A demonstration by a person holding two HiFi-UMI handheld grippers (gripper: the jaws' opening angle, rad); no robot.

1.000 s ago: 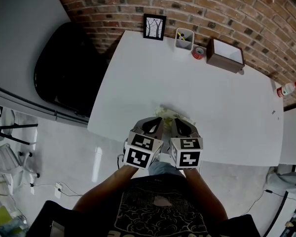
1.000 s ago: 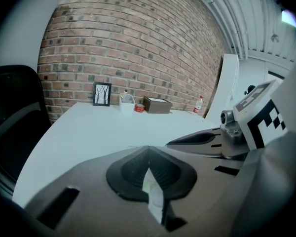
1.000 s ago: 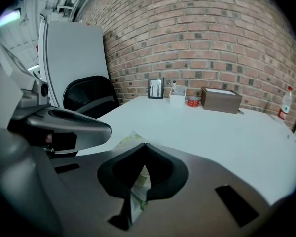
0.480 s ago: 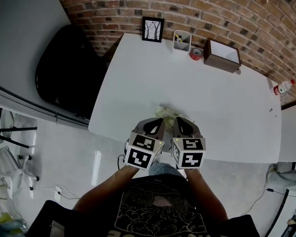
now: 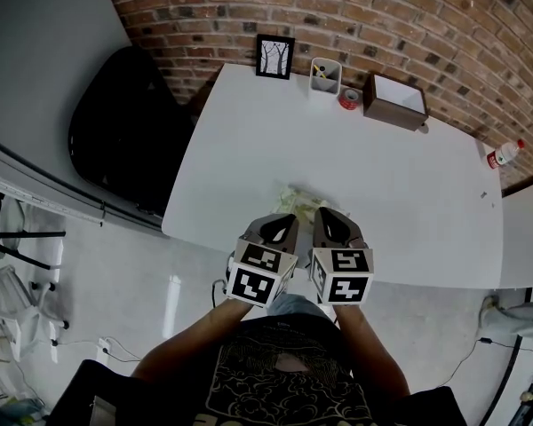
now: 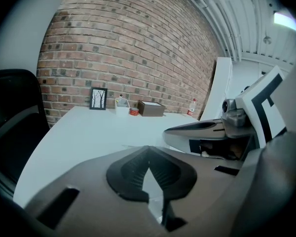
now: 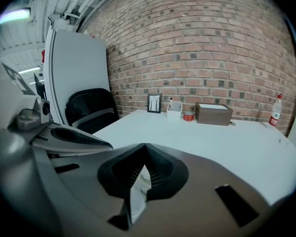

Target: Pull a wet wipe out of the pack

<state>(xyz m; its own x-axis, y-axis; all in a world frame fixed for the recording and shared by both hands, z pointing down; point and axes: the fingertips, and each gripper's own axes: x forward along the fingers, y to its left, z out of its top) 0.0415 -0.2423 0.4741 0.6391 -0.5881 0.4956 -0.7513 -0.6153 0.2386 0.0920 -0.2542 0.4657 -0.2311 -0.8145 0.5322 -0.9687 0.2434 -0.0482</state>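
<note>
The wet wipe pack (image 5: pixel 299 200), pale and crinkly, lies near the front edge of the white table (image 5: pixel 355 162), mostly hidden under both grippers. My left gripper (image 5: pixel 287 215) sits at the pack's left side. In the left gripper view its jaws (image 6: pixel 148 152) meet, with a pale, glossy piece of the pack (image 6: pixel 155 201) pinched between them. My right gripper (image 5: pixel 322 214) is right beside it. Its jaws (image 7: pixel 144 150) are shut on a white wipe sheet (image 7: pixel 137 196) that hangs folded between the pads.
At the table's far edge stand a framed picture (image 5: pixel 275 56), a white pen cup (image 5: pixel 325 74), a red tape roll (image 5: pixel 347 98) and a brown box (image 5: pixel 395 101). A bottle (image 5: pixel 499 155) stands at the far right. A black chair (image 5: pixel 124 131) is left of the table.
The right gripper has lifted a little toward me with the wipe still pinched. The left gripper has stayed in place on the pack.
</note>
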